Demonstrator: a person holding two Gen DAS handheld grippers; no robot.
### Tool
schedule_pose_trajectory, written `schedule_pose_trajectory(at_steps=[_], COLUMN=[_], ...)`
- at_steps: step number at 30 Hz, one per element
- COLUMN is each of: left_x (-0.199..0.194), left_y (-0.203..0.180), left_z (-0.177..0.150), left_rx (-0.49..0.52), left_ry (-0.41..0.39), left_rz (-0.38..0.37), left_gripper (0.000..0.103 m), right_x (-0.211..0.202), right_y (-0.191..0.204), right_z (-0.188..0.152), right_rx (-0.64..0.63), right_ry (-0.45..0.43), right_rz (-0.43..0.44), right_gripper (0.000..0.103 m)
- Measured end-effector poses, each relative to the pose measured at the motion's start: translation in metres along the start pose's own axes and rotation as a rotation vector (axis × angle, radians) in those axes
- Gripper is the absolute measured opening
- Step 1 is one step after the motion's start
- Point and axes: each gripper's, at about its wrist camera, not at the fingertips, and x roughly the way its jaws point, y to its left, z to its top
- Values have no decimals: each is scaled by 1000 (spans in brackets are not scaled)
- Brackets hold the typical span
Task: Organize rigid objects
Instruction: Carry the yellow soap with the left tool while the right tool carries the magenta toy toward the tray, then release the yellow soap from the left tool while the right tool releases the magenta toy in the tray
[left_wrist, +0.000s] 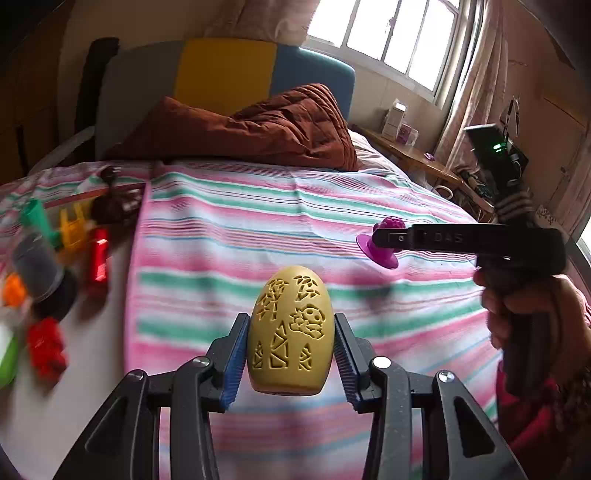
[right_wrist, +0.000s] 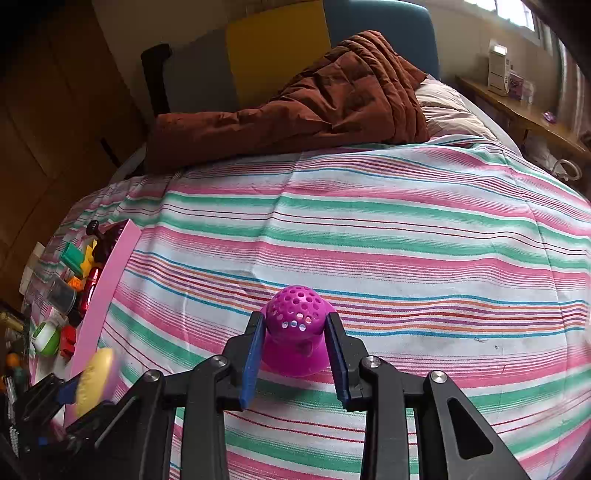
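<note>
My left gripper is shut on a yellow carved egg and holds it upright above the striped bed sheet; the egg also shows blurred in the right wrist view. My right gripper is shut on a purple perforated dome piece with a flared base, just above the sheet. In the left wrist view the right gripper holds that purple piece out to the right of the egg.
A pink-edged tray at the left holds several small toys: a red piece, a grey cup, a green piece. A brown quilt lies at the bed's head. A wooden shelf runs along the window.
</note>
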Motion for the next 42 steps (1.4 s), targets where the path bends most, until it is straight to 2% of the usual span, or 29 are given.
schedule_pose_trajectory(at_steps=[7,12,21,25,36,42], left_x=[-53,-78,-88,-83,-89,-97], left_y=[40,78,129,138,123,126], left_z=[-11,-23,-47,-53,-49,-53], left_rx=[-45,-82,-118,-93,-20,-52], left_ry=[-43,-30,13,40,29,38], left_rz=[45,122,237,307,433,452], left_gripper=[44,44,44,44,47,47], right_x=[-2,-6,-4,-1,-2,-5], right_y=[8,13,18,22,29,46], right_z=[-2,-2,-6,-8,-12,-17], right_rx=[-28,-47,-65,-84,-117,-170], right_ry=[-9,-32,-36,-25,-38,-28], right_rz=[8,25,39,46,57,60], right_gripper=[33,33,33,33,33,34])
